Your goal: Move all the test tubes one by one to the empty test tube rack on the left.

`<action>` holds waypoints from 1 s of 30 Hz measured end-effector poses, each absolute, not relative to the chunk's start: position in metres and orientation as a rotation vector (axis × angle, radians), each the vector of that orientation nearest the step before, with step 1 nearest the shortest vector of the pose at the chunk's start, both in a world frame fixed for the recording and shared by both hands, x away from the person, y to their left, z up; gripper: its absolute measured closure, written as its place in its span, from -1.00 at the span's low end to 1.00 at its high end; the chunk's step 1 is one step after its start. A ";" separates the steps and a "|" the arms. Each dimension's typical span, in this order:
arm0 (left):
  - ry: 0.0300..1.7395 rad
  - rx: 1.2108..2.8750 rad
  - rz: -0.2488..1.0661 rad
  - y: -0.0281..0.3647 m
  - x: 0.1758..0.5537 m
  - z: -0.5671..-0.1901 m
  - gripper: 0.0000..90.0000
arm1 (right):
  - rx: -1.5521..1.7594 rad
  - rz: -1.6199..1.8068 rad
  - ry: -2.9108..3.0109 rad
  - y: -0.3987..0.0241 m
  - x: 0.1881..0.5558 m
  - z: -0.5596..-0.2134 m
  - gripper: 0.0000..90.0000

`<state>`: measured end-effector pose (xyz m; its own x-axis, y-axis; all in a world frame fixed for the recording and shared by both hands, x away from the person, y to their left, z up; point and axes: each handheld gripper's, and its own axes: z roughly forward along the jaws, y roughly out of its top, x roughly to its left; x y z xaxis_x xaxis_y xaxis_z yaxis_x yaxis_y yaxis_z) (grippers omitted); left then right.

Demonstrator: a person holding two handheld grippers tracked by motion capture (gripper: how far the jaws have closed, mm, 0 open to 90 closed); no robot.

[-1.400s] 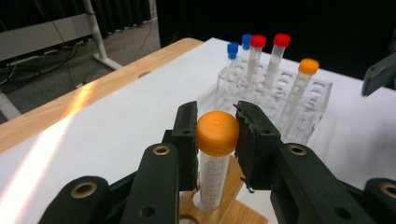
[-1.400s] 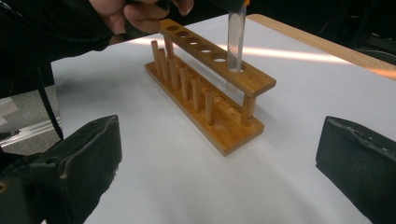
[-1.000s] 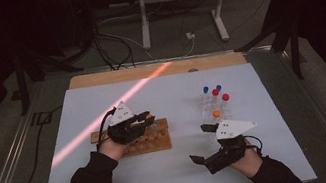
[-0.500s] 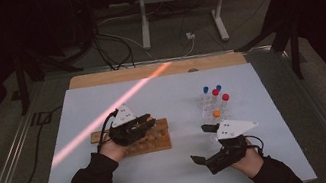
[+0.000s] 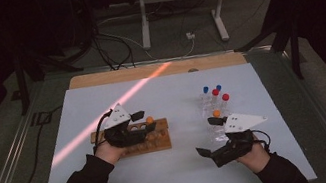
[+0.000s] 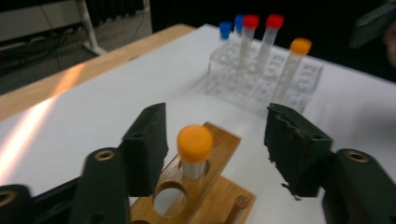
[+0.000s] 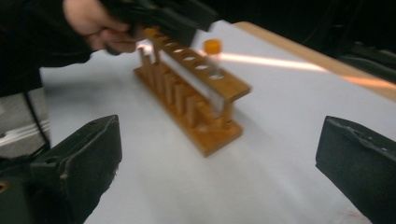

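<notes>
Orange-capped clear plastic tube [image 6: 194, 148] stands upright in an end hole of the wooden tube rack [image 6: 219, 186], which sits on the white worktop [image 5: 175, 170] in front of the person's left hand. The left gripper [image 5: 137, 122] hangs right over that end of the rack, and its jaws have just been opening: a second ago they were nearly shut around the tube, and now they stand apart on either side of its cap, with clear gaps showing in the left gripper view and neither pad pressing on it. That reads as a release. The tube looks seated and stands without support, so this placement seems done, and the left hand should be free to lift away.

Well apart to the right stands the clear plastic rack [image 5: 214, 107], with two blue-capped, two red-capped and one more orange-capped tube [image 5: 216, 113] upright in it. The right gripper [image 5: 207, 137] waits just in front of that rack, jaws wide open and empty, as the right gripper view shows, pointing across toward the wooden rack. My guess is that another tube from the clear rack comes next.
</notes>
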<state>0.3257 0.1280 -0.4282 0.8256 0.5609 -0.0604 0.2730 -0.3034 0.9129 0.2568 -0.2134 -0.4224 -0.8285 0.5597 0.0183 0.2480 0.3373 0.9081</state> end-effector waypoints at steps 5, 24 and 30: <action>0.623 1.872 0.286 0.134 0.315 -0.420 -0.65 | 0.766 1.462 2.229 -0.233 0.263 -0.413 -0.99; 0.538 1.901 0.177 0.142 0.291 -0.426 -0.99 | 0.986 1.284 2.170 -0.256 0.290 -0.440 -0.99; 0.522 1.899 0.176 0.141 0.290 -0.426 -0.99 | 0.996 1.245 2.197 -0.257 0.294 -0.451 -0.54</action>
<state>0.2896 0.1414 -0.4258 0.8918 0.4354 -0.1233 0.2721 -0.2983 0.9149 0.2941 -0.2571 -0.4512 -0.6532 0.7571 -0.0132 0.3776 0.3409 0.8609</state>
